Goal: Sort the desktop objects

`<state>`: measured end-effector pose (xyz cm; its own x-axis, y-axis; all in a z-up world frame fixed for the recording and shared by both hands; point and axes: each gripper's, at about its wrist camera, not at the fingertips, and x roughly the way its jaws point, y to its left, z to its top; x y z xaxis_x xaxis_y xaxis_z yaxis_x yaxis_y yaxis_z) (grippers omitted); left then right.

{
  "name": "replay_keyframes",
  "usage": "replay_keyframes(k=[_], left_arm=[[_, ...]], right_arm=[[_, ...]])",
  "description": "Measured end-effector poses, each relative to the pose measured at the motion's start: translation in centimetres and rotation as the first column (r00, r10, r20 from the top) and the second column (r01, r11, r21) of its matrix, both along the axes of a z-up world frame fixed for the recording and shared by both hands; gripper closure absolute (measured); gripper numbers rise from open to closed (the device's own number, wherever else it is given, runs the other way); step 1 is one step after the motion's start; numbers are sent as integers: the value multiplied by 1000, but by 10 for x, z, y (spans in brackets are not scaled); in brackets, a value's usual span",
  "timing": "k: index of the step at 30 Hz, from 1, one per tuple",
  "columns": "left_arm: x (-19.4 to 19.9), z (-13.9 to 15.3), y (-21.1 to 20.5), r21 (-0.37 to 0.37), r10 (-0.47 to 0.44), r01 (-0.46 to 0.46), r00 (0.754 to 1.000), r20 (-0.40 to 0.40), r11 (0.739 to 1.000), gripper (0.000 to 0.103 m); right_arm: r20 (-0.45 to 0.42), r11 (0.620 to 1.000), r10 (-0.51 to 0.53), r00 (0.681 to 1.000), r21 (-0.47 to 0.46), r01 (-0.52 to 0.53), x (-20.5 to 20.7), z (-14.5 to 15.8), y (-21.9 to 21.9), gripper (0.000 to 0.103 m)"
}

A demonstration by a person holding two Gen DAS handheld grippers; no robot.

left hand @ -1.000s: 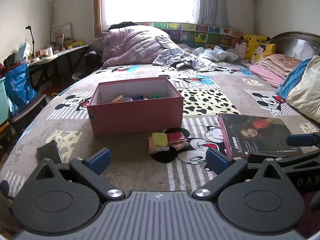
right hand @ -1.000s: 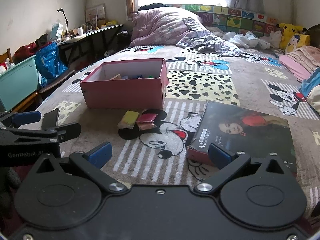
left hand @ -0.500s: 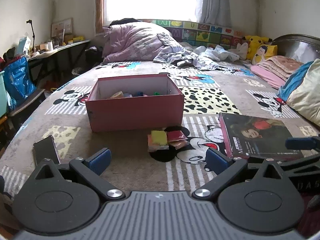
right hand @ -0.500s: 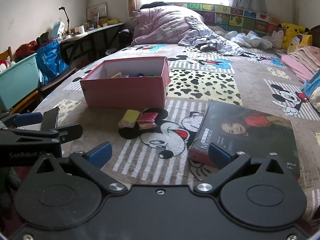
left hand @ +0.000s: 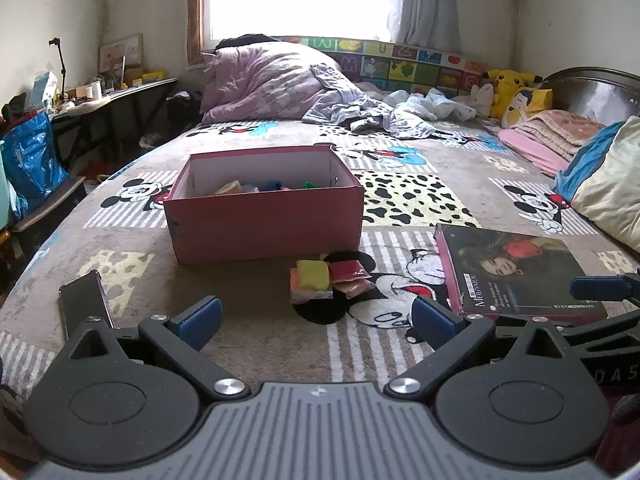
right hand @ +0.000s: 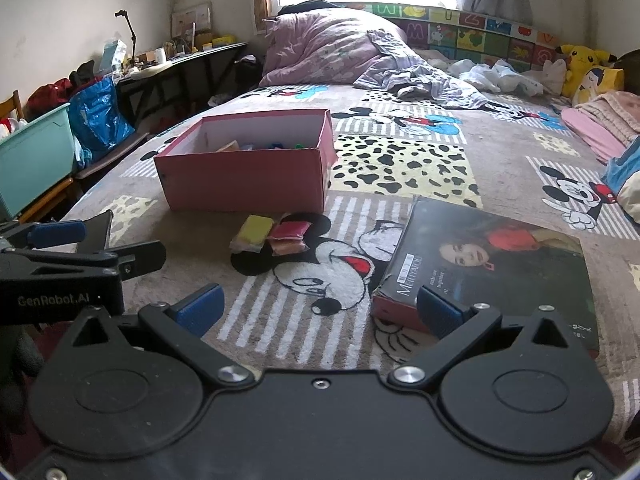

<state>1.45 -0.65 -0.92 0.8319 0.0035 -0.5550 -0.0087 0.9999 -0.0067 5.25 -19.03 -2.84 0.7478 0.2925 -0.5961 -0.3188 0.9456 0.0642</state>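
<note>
An open pink box (left hand: 264, 224) (right hand: 244, 180) sits on the bed with small coloured items inside. In front of it lie several small packets, one yellow (left hand: 313, 274) (right hand: 254, 229), one red (left hand: 346, 270) (right hand: 289, 230). A dark book (left hand: 516, 272) (right hand: 500, 264) lies to the right. A black phone (left hand: 82, 302) (right hand: 96, 226) lies to the left. My left gripper (left hand: 316, 320) stands open and empty just short of the packets. My right gripper (right hand: 318, 308) is open too, its right fingertip (right hand: 438, 308) over the book's near corner.
The bed is covered by a cartoon-mouse blanket (left hand: 400, 200). A purple quilt (left hand: 272, 80) and loose clothes lie at the far end, pillows (left hand: 612, 184) at the right. A cluttered desk (right hand: 180, 64), a blue bag (right hand: 100, 120) and a teal bin (right hand: 32, 152) stand left of the bed.
Both grippers have shifted slightly forward and the views have tilted a little. Nothing was taken hold of; both stay open.
</note>
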Motion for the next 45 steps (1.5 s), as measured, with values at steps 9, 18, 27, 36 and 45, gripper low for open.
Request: replay_keyframes(k=[9, 18, 27, 36, 45], left_arm=[[3, -4, -3, -1, -13, 13, 1000, 8, 1000, 2], [12, -11, 1, -10, -2, 2, 1000, 7, 1000, 2], [24, -26, 2, 4, -50, 50, 997, 55, 999, 1], [65, -51, 18, 1, -39, 39, 999, -29, 999, 2], [98, -75, 22, 79, -72, 74, 997, -22, 994, 2]], right_arm=[[3, 1000, -4, 1000, -9, 4, 2, -1, -3, 0], [-4, 1000, 7, 1000, -18, -7, 12, -7, 0, 0], [-9, 998, 59, 998, 25, -59, 28, -16, -2, 0], [6, 999, 25, 1000, 38, -25, 64, -31, -11, 0], [-17, 987, 69, 997, 144, -66, 116, -53, -3, 0]])
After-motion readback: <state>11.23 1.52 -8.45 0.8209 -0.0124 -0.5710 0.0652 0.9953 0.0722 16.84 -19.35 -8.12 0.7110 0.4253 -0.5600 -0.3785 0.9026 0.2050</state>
